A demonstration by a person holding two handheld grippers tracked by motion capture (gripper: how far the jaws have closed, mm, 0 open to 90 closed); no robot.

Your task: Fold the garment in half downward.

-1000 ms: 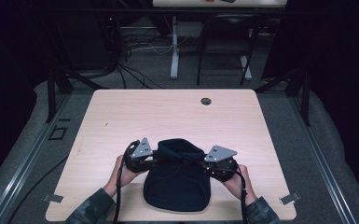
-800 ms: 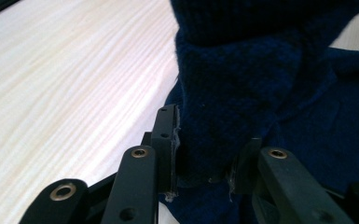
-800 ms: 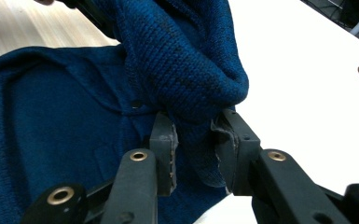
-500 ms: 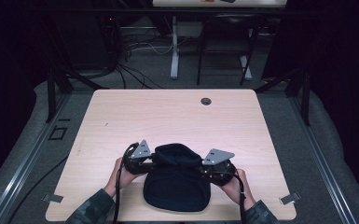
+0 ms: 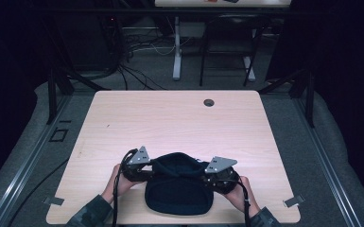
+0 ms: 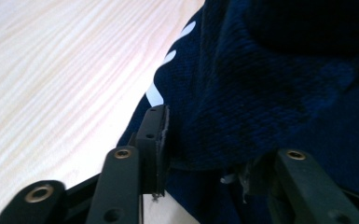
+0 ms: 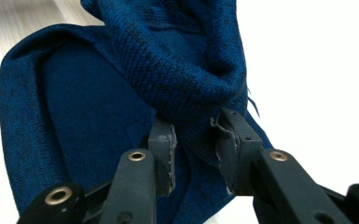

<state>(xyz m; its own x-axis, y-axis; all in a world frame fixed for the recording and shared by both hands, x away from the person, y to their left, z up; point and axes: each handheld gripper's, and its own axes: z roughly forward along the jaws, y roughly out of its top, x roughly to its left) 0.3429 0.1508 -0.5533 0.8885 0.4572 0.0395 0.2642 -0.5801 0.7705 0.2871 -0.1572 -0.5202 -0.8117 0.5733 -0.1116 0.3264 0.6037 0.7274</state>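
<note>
A dark navy knit garment point(image 5: 178, 191) lies bunched near the front edge of the wooden table point(image 5: 170, 123), with white marks point(image 6: 168, 58) on one side. My left gripper point(image 5: 153, 169) is at its left edge. Its jaws have just been opening, and the cloth point(image 6: 242, 102) hangs loosely between them beside the left pad point(image 6: 161, 140). My right gripper point(image 5: 202, 176) is at the garment's right edge. It point(image 7: 198, 140) is shut on a thick rolled fold point(image 7: 186, 79) of the knit.
A round cable hole point(image 5: 209, 102) sits near the table's far edge. The person's hands point(image 5: 116, 182) come in at the near edge. Beyond the table are desk legs point(image 5: 176, 52) and cables on the floor.
Both grippers and the garment's raised far edge have shifted slightly toward the near edge, and the hump of cloth sits lower. The left jaws stand wider.
</note>
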